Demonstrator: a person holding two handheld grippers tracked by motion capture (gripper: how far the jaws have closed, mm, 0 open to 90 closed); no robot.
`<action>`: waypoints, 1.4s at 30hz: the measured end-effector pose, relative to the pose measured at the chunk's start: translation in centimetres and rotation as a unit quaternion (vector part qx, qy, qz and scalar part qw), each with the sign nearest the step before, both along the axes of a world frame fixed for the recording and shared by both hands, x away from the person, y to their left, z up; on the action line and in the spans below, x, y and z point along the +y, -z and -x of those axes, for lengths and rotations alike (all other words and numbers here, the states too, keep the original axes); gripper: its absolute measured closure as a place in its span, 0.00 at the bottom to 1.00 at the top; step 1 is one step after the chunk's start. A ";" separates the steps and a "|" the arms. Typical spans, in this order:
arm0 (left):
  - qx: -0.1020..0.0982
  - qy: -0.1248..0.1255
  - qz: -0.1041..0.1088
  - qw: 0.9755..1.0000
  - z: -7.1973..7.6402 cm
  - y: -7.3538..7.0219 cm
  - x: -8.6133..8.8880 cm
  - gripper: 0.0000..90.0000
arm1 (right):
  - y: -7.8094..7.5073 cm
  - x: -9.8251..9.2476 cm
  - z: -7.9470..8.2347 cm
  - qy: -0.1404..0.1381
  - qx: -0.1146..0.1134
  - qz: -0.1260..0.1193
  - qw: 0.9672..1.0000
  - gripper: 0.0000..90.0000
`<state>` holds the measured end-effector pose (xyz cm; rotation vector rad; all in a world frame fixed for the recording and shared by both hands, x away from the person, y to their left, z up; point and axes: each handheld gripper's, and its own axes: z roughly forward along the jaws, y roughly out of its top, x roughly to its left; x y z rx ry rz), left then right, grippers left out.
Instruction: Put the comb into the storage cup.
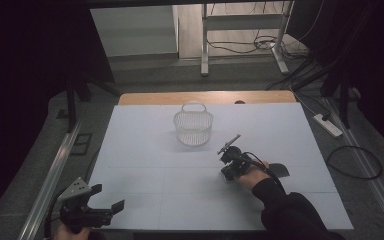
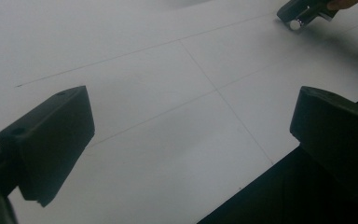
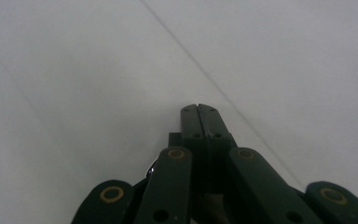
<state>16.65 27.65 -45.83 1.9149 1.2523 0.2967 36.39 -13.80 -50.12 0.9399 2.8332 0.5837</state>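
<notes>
A white mesh basket [image 1: 193,127] with a handle stands upright at the back middle of the white sheet [image 1: 145,165]. In front of it and to its right a hand in a black sleeve holds my right gripper [image 1: 227,172] tipped down close over the sheet. Its jaws are pressed together with nothing between them [image 3: 199,109]. My left gripper [image 1: 107,197] rests at the front left corner of the sheet, its black jaws spread wide and empty [image 2: 191,126]. In the left gripper view the right gripper [image 2: 303,11] shows far off at the top right.
Bare wooden table edge [image 1: 205,97] runs behind the sheet. A power strip [image 1: 327,125] and loose cables [image 1: 355,162] lie on the floor at the right. Metal rails [image 1: 50,170] flank the table on the left. A desk frame [image 1: 205,45] stands farther back.
</notes>
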 end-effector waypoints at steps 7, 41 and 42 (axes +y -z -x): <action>0.000 0.000 0.000 1.000 0.0 0.0 0.0 0.00 | 0.0 -0.7 1.3 -0.008 0.012 0.000 1.000 0.99; 0.000 0.001 0.001 1.000 0.0 0.0 0.0 0.00 | -0.4 -6.8 5.1 0.014 0.039 0.002 0.999 0.99; 0.000 0.001 0.001 1.000 -0.1 0.0 0.0 0.00 | -0.4 -7.0 5.1 0.017 0.040 0.001 0.999 0.99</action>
